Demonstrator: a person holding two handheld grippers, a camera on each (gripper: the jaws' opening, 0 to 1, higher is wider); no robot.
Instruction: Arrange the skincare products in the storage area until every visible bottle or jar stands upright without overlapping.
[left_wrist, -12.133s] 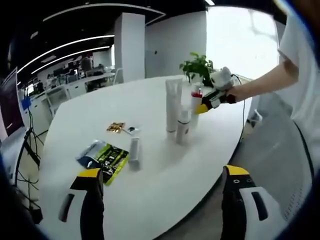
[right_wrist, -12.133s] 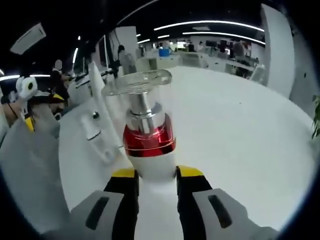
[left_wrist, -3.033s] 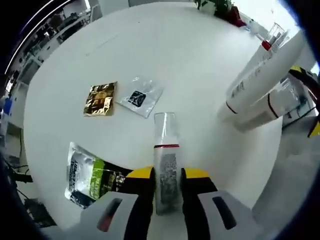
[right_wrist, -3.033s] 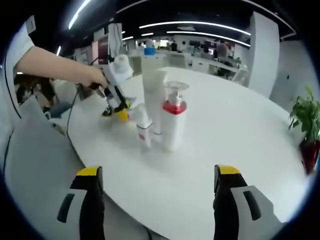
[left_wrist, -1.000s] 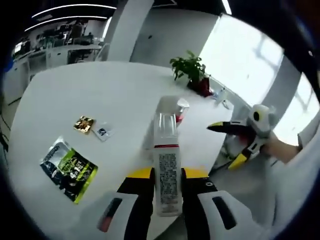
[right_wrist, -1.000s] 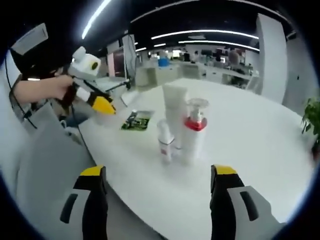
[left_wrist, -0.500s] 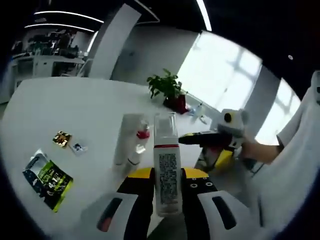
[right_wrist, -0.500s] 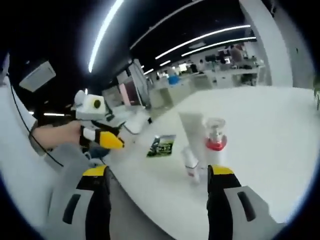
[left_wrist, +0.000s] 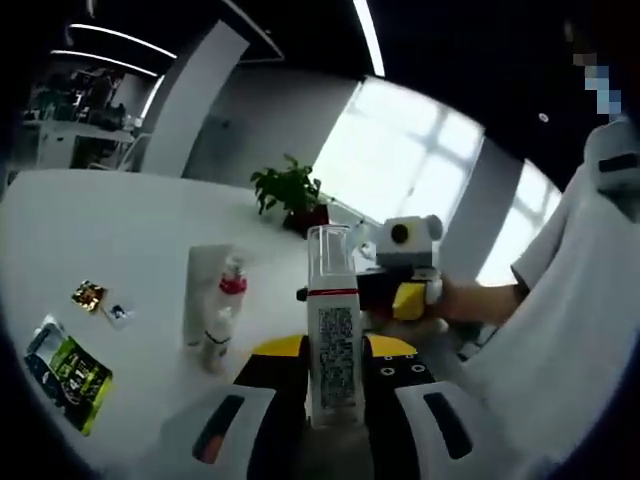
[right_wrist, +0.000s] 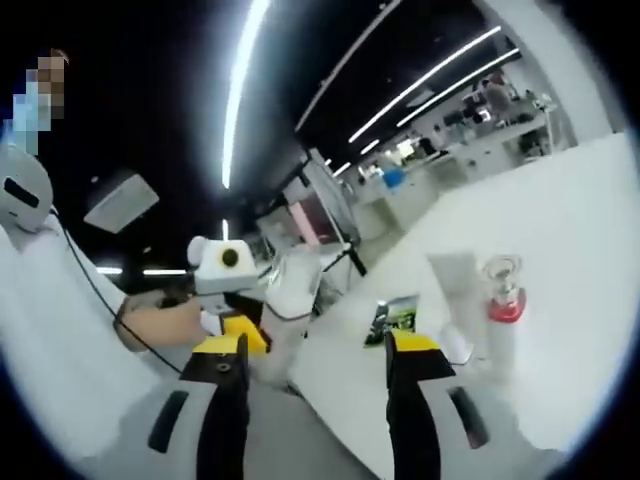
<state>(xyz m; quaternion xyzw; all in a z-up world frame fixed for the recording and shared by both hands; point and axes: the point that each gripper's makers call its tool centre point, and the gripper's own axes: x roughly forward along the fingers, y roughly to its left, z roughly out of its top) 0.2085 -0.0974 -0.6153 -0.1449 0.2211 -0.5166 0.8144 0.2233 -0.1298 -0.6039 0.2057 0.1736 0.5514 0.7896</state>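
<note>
My left gripper (left_wrist: 335, 350) is shut on a slim bottle (left_wrist: 333, 335) with a clear cap, a red band and a printed label, held in the air above the white table (left_wrist: 110, 225). Standing together on the table are a tall white tube (left_wrist: 199, 296), a pump bottle with a red collar (left_wrist: 231, 290) and a small white bottle (left_wrist: 213, 342). My right gripper (right_wrist: 318, 350) is open and faces the left gripper (right_wrist: 226, 266), with the held bottle (right_wrist: 293, 288) just beyond its jaws. In the left gripper view the right gripper (left_wrist: 402, 285) sits close behind the bottle's cap.
A green-black pouch (left_wrist: 65, 368), a gold sachet (left_wrist: 87, 294) and a small clear sachet (left_wrist: 118, 312) lie flat on the table to the left. A potted plant (left_wrist: 290, 190) stands at the far edge. A person's hand (left_wrist: 470, 300) and white sleeve are at the right.
The left gripper has lifted the slim bottle off the table and swung it toward the right gripper. Both hands have drawn close together, and the right jaws stand somewhat narrower.
</note>
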